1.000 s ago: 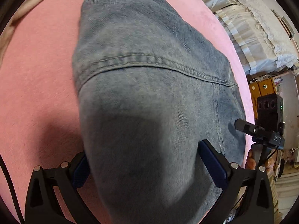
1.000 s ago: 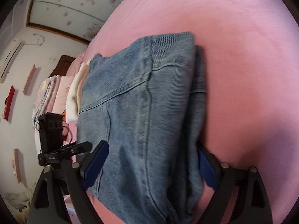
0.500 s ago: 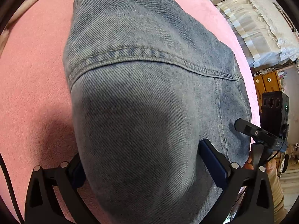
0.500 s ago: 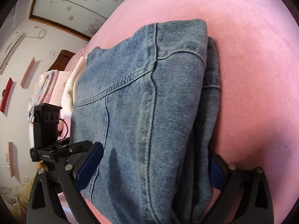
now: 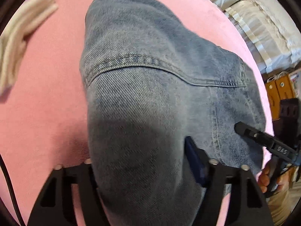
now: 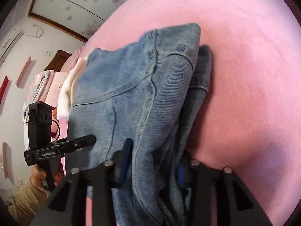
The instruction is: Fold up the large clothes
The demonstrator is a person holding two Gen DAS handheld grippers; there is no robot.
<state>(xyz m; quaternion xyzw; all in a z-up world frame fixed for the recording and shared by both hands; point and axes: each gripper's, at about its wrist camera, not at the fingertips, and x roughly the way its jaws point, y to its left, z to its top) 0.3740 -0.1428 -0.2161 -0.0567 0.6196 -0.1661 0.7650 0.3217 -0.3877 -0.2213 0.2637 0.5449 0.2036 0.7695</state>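
Jeans: a folded stack of blue denim jeans (image 5: 150, 98) lies on a pink bedspread (image 5: 47, 113), several layers thick, with a stitched seam running across the top layer.
Left tongs: the left gripper (image 5: 139, 167) has just been closing and now pinches the near end of the jeans; the blue pad on the right presses into the cloth, and the other finger is mostly hidden behind the bulge of denim.
Right tongs: the right gripper (image 6: 152, 160) has just been closing too, to a narrow gap, and squeezes a bunched ridge of the jeans (image 6: 143, 98) between its blue pads.
Near edge: both grippers hold the same end of the stack, side by side; each one shows at the margin of the other's view.
Far edge: the far end of the jeans is a rounded fold, resting on the bedspread.
Right-hand side of stack: the lower layers stick out from under the top one, darker and in shadow.
Open room: bare pink bedspread (image 6: 244, 75) spreads wide beyond the far fold and to the right of the stack in the right wrist view.
Crowded side: a folded cream cloth (image 5: 20, 43) lies on the bedspread to the left of the jeans, apart from them in the left wrist view.
Bed edge: past the bedspread's rim hangs a pale striped curtain (image 5: 259, 28).
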